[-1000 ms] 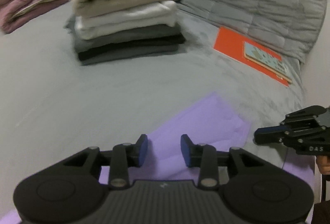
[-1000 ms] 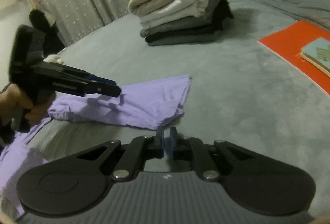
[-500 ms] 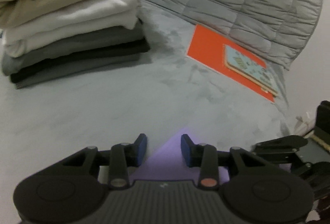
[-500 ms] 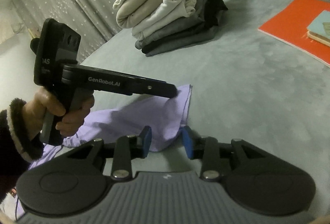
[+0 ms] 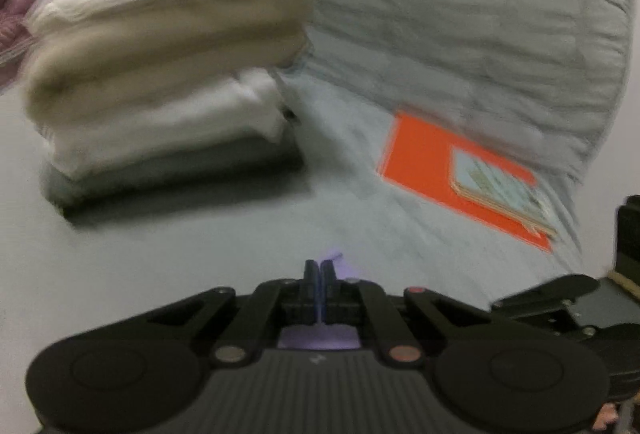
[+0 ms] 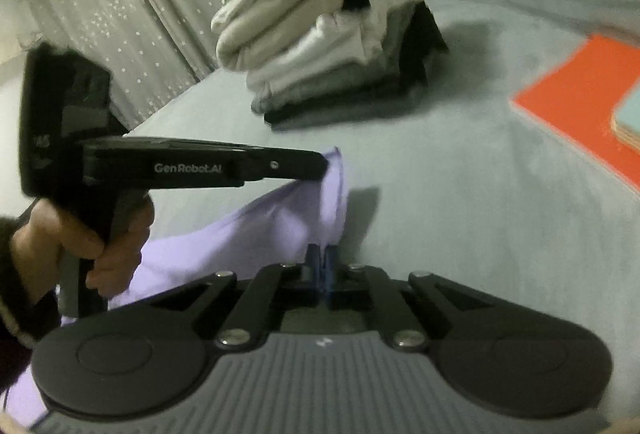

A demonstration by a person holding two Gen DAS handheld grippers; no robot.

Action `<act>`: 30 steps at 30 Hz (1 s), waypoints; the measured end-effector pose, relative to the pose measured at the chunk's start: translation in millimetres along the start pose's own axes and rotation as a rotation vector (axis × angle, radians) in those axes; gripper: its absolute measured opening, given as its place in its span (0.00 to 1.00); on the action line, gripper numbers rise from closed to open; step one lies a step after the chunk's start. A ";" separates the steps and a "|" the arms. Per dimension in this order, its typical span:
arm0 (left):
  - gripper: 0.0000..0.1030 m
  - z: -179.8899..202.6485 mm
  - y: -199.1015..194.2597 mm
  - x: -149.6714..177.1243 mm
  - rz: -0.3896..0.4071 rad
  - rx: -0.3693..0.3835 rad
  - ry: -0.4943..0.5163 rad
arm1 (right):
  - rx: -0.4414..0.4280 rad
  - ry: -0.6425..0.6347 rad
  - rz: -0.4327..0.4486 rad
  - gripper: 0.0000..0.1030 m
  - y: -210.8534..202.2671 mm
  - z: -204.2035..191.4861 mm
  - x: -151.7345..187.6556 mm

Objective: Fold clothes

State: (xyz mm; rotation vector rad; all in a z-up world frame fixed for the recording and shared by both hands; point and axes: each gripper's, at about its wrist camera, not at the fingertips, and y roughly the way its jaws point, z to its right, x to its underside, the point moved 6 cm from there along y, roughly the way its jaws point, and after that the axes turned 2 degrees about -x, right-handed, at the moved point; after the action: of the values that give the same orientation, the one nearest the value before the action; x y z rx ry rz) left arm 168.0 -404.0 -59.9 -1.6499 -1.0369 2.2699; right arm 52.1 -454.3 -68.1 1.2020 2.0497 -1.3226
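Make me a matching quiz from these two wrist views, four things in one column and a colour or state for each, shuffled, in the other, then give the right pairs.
Things:
1. left gripper
2. purple garment
3. folder
4. stack of folded clothes

Colour or state:
A. orange, flat on the bed, a book lying on it
B. jaws shut on a corner of purple cloth
C. piled high, cream and white above grey and black
D. lilac, one edge lifted off the bed

Pairs: 1-B, 2-D, 3-A, 4-C
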 end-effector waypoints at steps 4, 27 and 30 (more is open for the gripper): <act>0.00 -12.7 -4.2 -19.1 0.115 -0.094 -0.014 | 0.003 -0.030 0.041 0.02 10.1 1.4 -35.0; 0.30 -28.8 34.9 9.5 0.073 -0.198 -0.101 | 0.111 -0.119 -0.030 0.15 49.3 17.9 -41.7; 0.34 -35.2 14.1 12.8 0.068 -0.212 -0.128 | 0.106 -0.132 -0.039 0.20 46.8 8.6 -43.9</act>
State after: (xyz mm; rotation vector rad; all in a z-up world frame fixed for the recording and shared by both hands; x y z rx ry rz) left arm 198.0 -392.8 -83.9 -1.6566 -1.3113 2.4094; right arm 114.0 -473.0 -64.8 1.0922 1.9403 -1.5046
